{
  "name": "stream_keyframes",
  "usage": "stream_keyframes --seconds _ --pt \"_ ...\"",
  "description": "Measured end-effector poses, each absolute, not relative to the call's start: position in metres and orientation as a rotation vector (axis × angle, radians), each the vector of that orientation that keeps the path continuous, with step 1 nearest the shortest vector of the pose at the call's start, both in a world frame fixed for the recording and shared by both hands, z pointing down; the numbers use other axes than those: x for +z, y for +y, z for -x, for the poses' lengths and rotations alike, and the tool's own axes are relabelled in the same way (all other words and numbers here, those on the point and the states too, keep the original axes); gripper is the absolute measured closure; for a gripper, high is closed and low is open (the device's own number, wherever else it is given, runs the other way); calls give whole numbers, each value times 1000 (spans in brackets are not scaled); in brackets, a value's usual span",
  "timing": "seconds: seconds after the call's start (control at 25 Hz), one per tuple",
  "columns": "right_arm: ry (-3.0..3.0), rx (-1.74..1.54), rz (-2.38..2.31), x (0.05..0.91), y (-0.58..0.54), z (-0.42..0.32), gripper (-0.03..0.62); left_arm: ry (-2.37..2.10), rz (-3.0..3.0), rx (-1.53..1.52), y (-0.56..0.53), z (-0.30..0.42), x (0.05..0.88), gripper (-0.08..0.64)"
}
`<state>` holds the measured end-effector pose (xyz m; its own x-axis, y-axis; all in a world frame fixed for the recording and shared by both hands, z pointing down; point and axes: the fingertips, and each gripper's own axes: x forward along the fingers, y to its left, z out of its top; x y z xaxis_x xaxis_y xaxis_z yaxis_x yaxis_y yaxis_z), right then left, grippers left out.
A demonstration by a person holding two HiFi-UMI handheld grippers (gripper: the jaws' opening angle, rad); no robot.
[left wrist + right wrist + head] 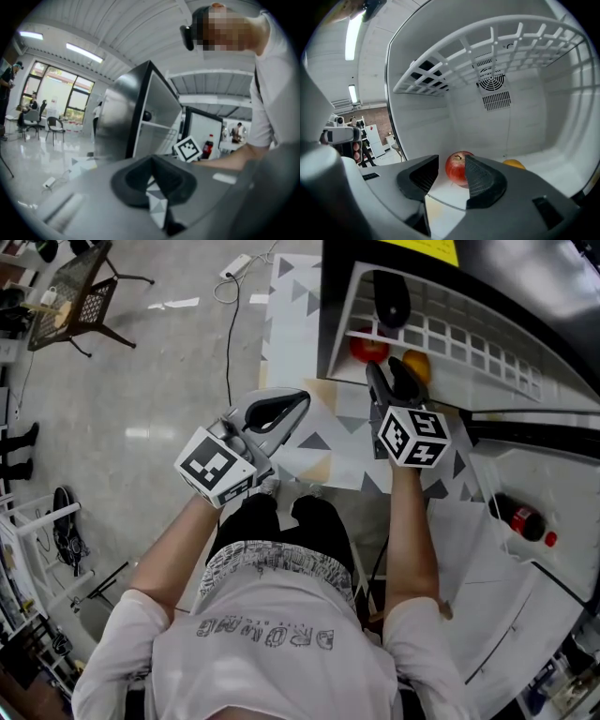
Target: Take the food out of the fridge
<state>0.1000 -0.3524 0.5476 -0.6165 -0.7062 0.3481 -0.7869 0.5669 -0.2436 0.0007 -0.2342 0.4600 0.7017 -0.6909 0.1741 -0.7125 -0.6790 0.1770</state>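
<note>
**Right hand-held gripper at the open fridge**

My right hand-held gripper [451, 161] stands with its jaws partly apart and nothing between the pads. Through the gap I see the round red apple [457, 169] on the white fridge [525, 122] floor, not touched. A round orange fruit [514, 164] lies near it, half hidden behind one jaw. A white wire shelf [487, 51] spans overhead, carrying a dark rounded thing [392, 298]. A dark red-capped bottle [520, 518] sits in the door. My left hand-held gripper [300, 399] hangs closed and empty above the triangle-patterned floor mat [314, 451].
</note>
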Motion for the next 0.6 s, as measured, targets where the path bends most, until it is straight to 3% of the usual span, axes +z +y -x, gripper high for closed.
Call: stream_keyframes --seconds 0.36,0.6 --pt "-2530 495 -1270 563 -373 -92 343 -1137 -2675 146 -237 5 469 552" --pt "-2492 464 -1273 577 -385 -82 311 -1154 -2662 150 -239 10 478 552"
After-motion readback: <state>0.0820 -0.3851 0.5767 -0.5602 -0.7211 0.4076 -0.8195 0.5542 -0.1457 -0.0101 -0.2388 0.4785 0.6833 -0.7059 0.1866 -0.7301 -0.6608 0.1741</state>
